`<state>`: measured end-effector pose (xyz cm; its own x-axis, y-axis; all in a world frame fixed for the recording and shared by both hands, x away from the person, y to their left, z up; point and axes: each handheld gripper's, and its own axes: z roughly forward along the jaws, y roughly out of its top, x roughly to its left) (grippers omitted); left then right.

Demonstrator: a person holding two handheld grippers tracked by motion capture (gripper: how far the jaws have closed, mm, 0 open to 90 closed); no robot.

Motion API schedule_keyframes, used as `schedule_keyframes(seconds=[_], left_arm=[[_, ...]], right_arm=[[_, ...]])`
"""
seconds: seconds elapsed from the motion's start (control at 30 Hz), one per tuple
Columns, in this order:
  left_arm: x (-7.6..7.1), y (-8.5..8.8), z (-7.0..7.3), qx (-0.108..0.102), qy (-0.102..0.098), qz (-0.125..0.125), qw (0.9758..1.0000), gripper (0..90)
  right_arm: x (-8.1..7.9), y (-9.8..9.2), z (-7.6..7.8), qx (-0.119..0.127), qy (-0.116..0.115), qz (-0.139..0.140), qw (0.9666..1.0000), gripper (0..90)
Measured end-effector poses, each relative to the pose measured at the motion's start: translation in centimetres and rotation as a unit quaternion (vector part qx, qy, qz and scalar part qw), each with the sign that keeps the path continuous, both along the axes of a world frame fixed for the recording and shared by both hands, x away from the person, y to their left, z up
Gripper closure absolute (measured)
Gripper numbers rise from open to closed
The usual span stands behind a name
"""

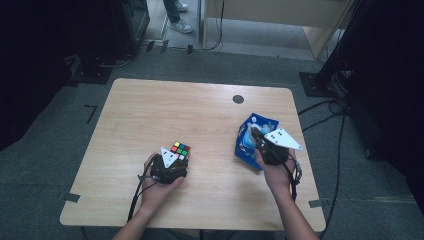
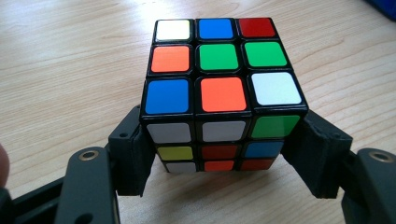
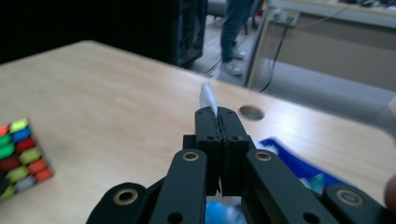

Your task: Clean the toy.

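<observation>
Nearest, at the table's front left, the left gripper (image 2: 219, 154) has its jaws clamped on a puzzle cube (image 2: 223, 91) standing on the wood. On the right, the right gripper (image 3: 218, 122), jaws pressed together, pinches a blue packet (image 1: 251, 139) by its edge; that thin hold may slip.

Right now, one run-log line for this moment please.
left gripper: shut on Rubik's cube | right gripper: shut on blue snack bag edge | table: wooden
</observation>
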<state>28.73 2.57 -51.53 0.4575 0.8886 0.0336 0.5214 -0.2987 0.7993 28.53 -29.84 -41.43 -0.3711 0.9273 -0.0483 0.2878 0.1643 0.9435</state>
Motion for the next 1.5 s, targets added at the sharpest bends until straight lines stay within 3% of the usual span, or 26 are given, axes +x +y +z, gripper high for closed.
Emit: schedule_keyframes(seconds=[0.3,0.4,0.47,0.6,0.7,0.73,0.83,0.93,1.03,1.1,1.33,1.5], left_arm=[[0.0,0.0,0.0,0.001,-0.001,0.001,1.0,30.8],[0.0,0.0,0.0,0.001,-0.001,0.001,1.0,30.8],[0.0,0.0,0.0,0.002,-0.001,0.001,1.0,30.8],[0.0,0.0,0.0,0.002,-0.001,0.001,1.0,30.8],[0.0,0.0,0.0,0.001,-0.001,0.001,1.0,30.8],[0.0,0.0,0.0,0.001,-0.001,0.001,1.0,30.8],[0.0,0.0,0.0,0.001,-0.001,0.0,1.0,30.8],[0.0,0.0,0.0,0.001,-0.001,0.0,1.0,30.5],[0.0,0.0,0.0,0.002,-0.001,-0.001,1.0,29.9],[0.0,0.0,0.0,0.002,0.0,0.0,1.0,29.1],[0.2,0.0,0.0,0.002,0.011,0.013,0.9999,24.7],[0.5,-0.7,-0.2,0.032,0.02,0.026,0.9989,19.5]], right_arm=[[-2.7,1.1,-5.8,-0.009,0.066,0.02,0.9976,89.3],[-3.3,1.4,-6.8,-0.016,0.088,0.036,0.9953,79.7],[-3.7,1.3,-7.1,-0.013,0.087,0.045,0.9951,68.5],[-3.9,0.4,-6.2,0.015,0.055,0.035,0.9977,60.7],[-3.4,0.3,-5.8,0.016,0.061,0.015,0.9979,59.0],[-2.6,0.4,-5.7,0.008,0.07,-0.003,0.9975,57.0],[-1.5,0.7,-6.3,0.003,0.086,-0.005,0.9962,55.6],[-0.9,1.4,-7.2,-0.021,0.092,-0.02,0.9953,59.3],[-0.7,1.5,-7.5,-0.034,0.093,-0.051,0.9938,76.1],[-0.6,1.3,-7.5,-0.032,0.09,-0.048,0.9943,86.7],[-1.4,1.1,-6.4,-0.007,0.066,-0.039,0.997,90.0],[-1.9,1.0,-6.1,0.01,0.055,-0.033,0.9979,90.0]])
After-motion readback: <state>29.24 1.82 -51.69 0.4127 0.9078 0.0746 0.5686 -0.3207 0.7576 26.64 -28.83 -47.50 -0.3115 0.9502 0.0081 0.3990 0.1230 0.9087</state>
